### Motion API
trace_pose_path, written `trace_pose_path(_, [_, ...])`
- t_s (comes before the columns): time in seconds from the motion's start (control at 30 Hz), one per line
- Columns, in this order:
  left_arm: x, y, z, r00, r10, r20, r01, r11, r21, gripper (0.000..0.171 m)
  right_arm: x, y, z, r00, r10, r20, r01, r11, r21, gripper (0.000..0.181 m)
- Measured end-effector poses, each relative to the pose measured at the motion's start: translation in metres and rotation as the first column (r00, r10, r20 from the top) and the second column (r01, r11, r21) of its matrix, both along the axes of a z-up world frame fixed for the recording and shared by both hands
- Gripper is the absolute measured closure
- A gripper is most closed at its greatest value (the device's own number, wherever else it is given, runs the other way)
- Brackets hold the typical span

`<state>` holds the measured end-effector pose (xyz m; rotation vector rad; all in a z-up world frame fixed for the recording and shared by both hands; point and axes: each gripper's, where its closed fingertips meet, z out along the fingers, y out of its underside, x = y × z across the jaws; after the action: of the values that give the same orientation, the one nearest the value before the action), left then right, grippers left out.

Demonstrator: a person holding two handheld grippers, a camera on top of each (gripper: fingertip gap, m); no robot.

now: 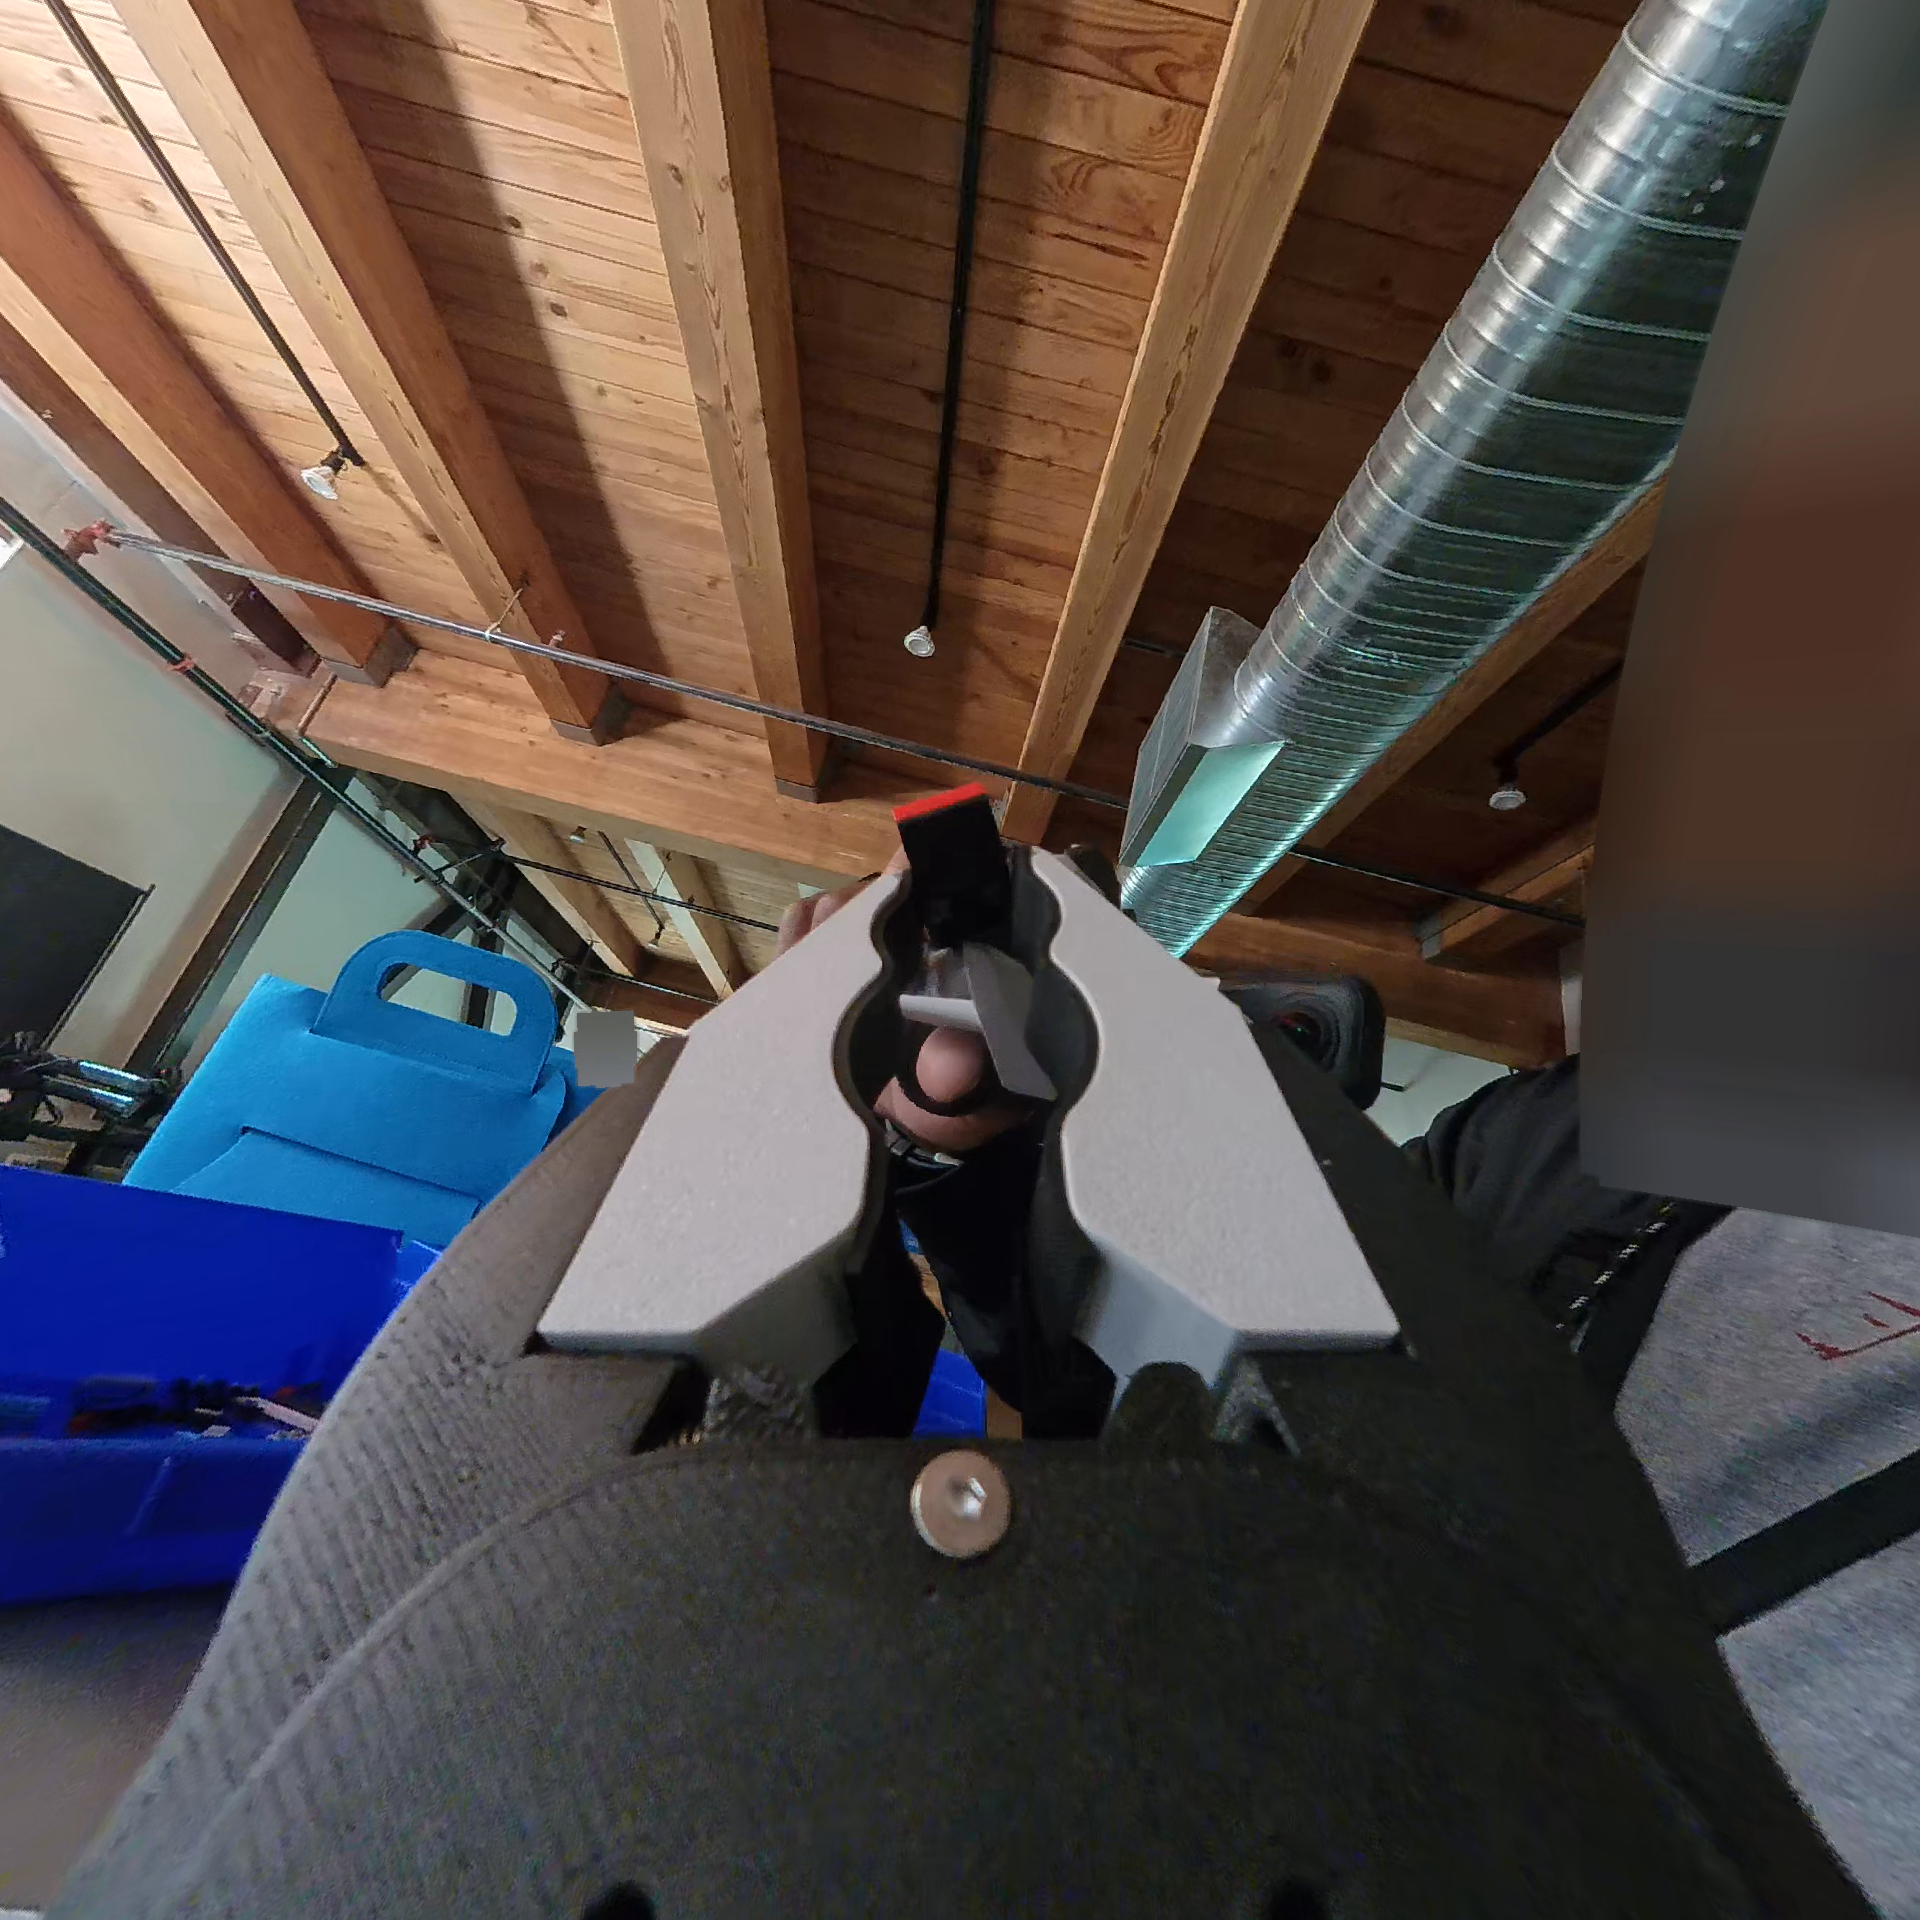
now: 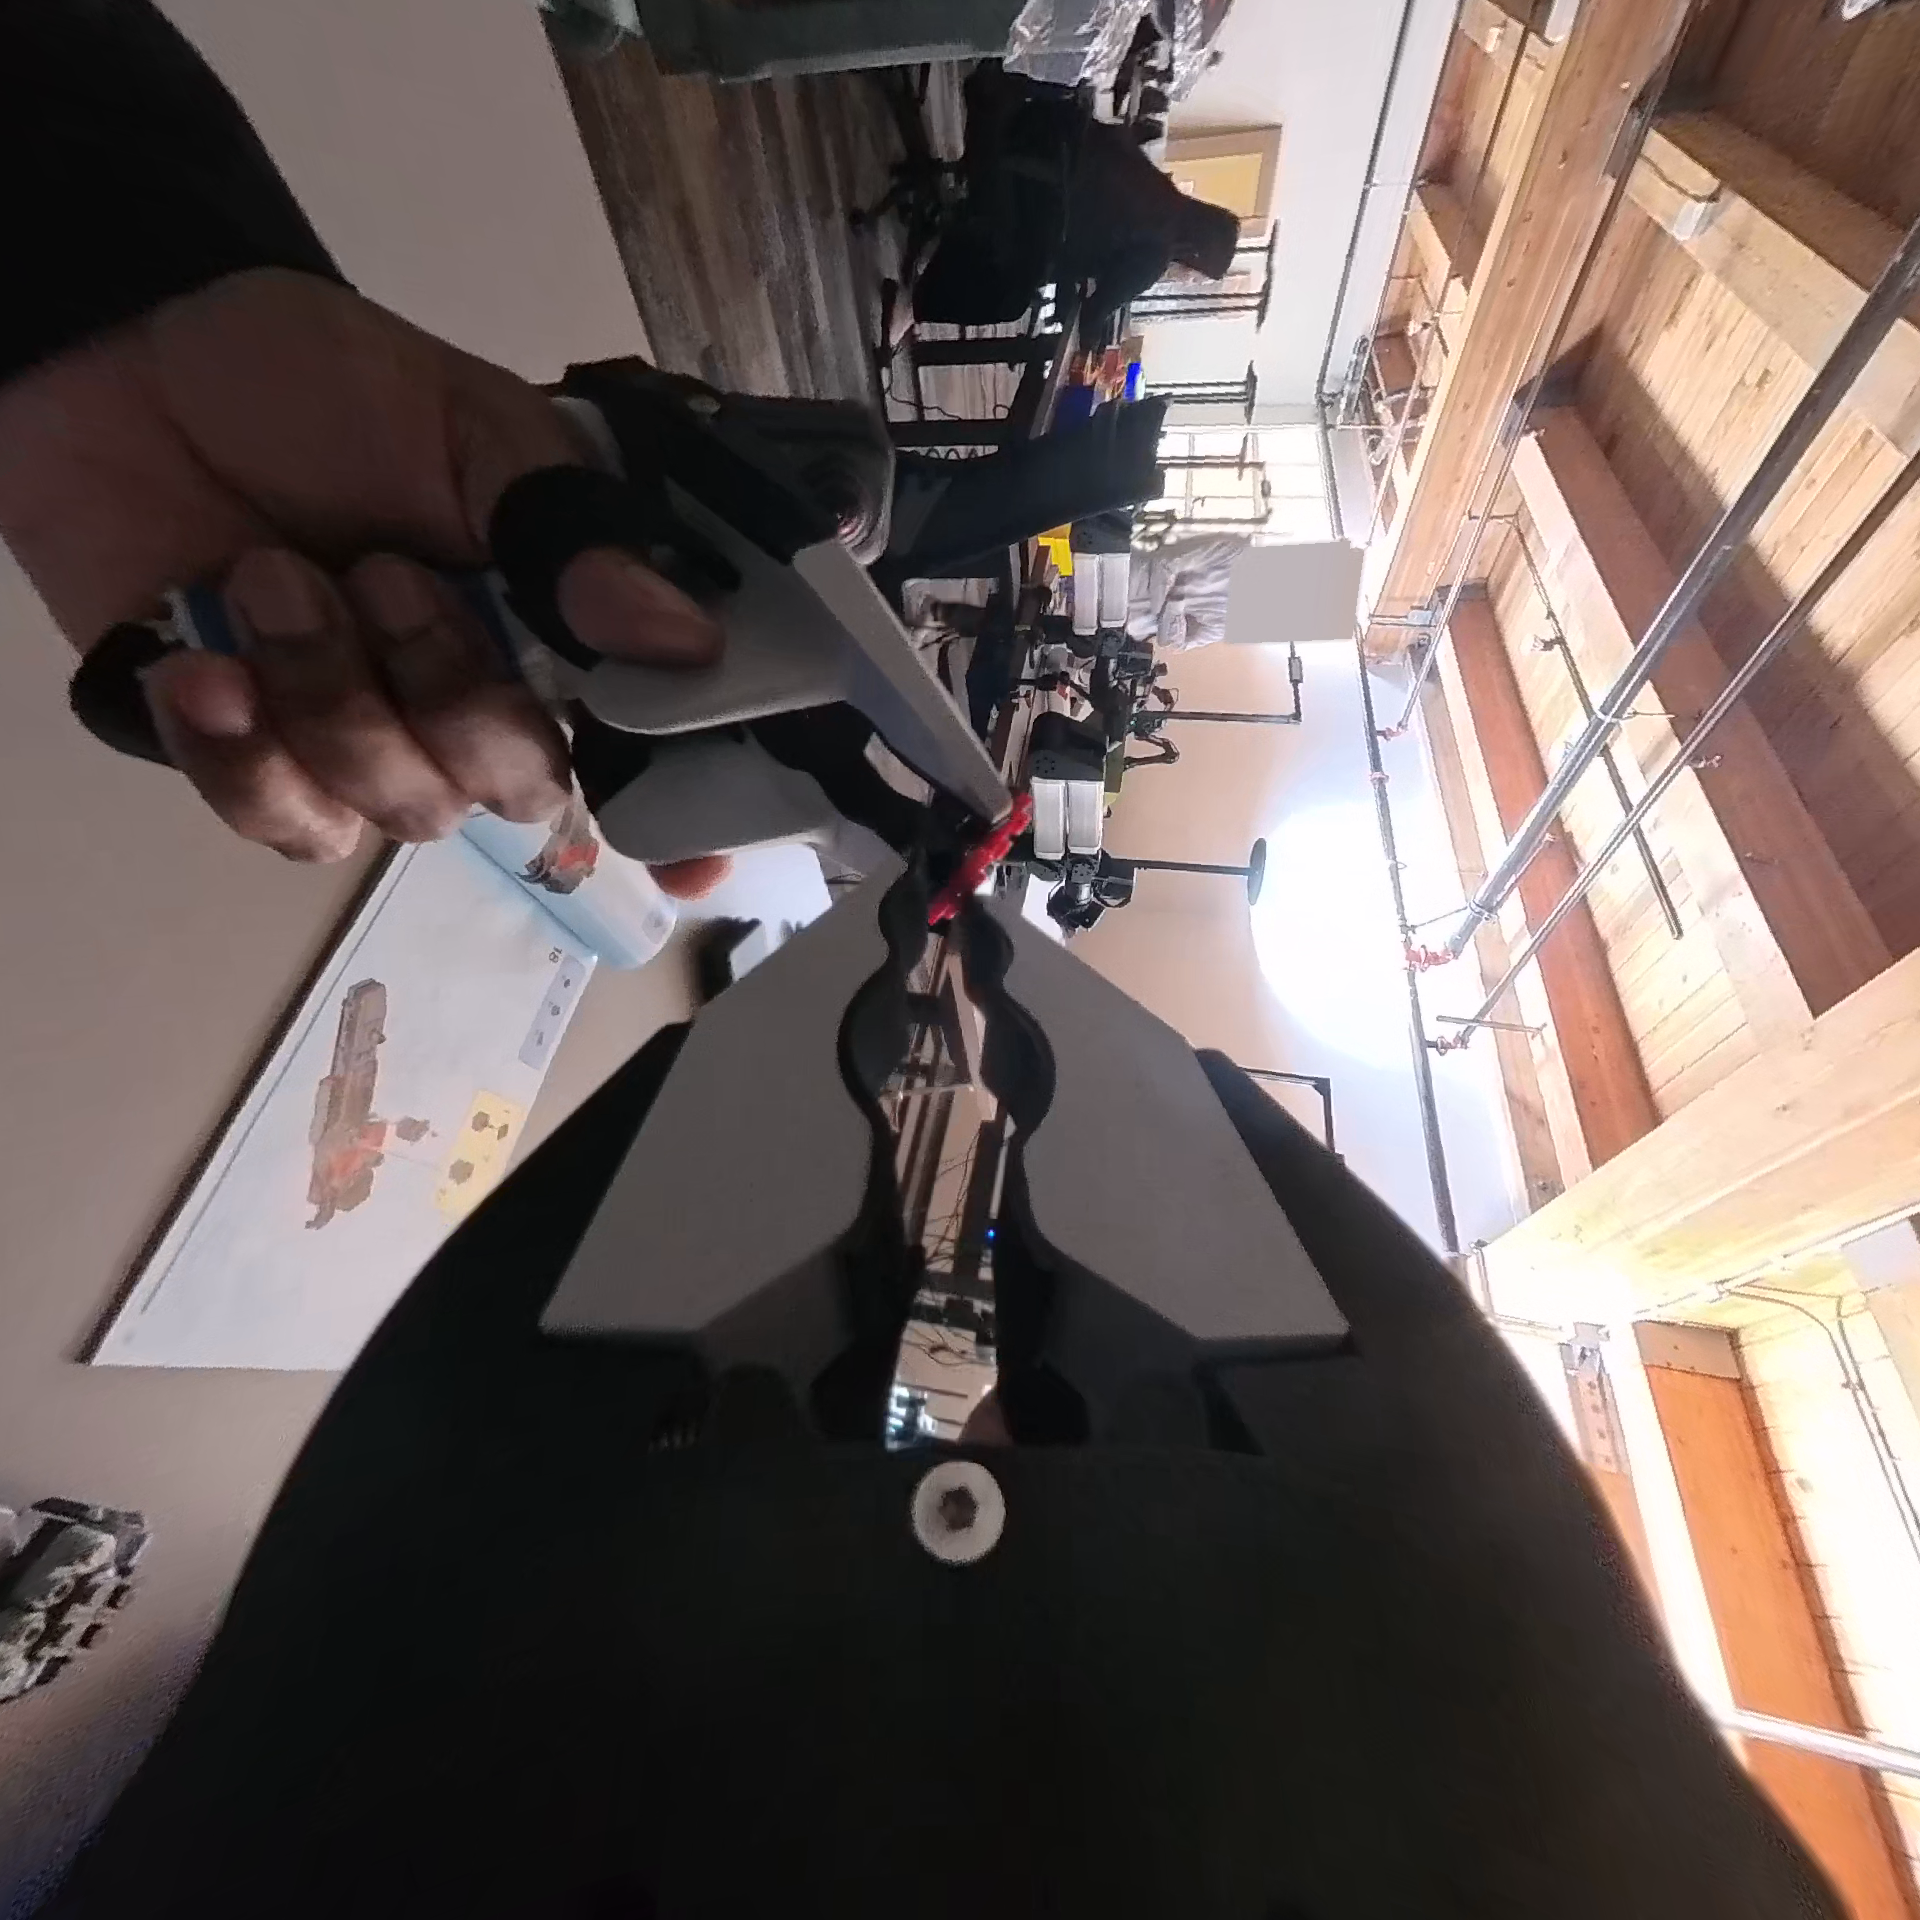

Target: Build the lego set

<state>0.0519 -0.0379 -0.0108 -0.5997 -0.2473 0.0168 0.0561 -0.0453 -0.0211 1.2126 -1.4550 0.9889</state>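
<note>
Overhead run timber joists and plank ceiling (image 1: 644, 343), and held up against them is a small lego piece (image 1: 951, 847), black with a red end, pinched at the tips of the left tongs (image 1: 958, 883), which are nearly closed on it. Seen from the right wrist view the same piece shows as a red studded part (image 2: 977, 868) caught between the tips of both tools: the right tongs (image 2: 951, 914) are drawn almost together on its lower end, while the left tool reaches in from above with its grey fingers (image 2: 894, 696) meeting the piece at its upper end. A bare hand (image 2: 312, 623) wraps the left tool's handle just beyond the piece. Behind the piece in the left wrist view, a fingertip sits in the right tool's trigger loop, with that tool's camera lens (image 1: 1314, 1023) beside it. Left of the piece lies an open instruction booklet (image 2: 343, 1122) flat on the pale surface (image 2: 156, 935), and a grey partly built model (image 2: 57, 1590) sits on the surface farther from the piece, at the frame's edge. A ribbed metal duct (image 1: 1455, 499) crosses the ceiling to the right of the piece. Blue bins (image 1: 156, 1382) and a blue felt bag (image 1: 395, 1070) stand lower left of it.
</note>
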Motion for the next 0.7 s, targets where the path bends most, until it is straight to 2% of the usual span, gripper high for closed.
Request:
trace_pose_path(0.23, [-0.0037,-0.004,-0.0014,1.0,0.016,0.018,-0.017,1.0,0.014,0.154,-0.0057,-0.0032,-0.0028,0.999,-0.026,0.029,0.027,0.999,-0.034,0.173])
trace_pose_path(0.4, [-0.0034,-0.0084,-0.0002,1.0,0.007,0.019,-0.008,0.999,0.044,0.154,-0.0007,-0.0028,-0.0013,0.988,0.012,0.153,0.004,0.995,-0.1,0.159])
trace_pose_path(0.5, [-0.0038,-0.0095,-0.0002,1.0,-0.002,0.022,0.0,0.998,0.057,0.154,0.0007,-0.0039,0.0025,0.974,0.029,0.225,0.006,0.989,-0.151,0.158])
trace_pose_path(0.7, [-0.003,-0.0046,-0.0009,1.0,-0.018,0.021,0.017,0.999,0.048,0.154,-0.0002,-0.0077,-0.0019,0.961,0.035,0.273,0.019,0.981,-0.194,0.161])
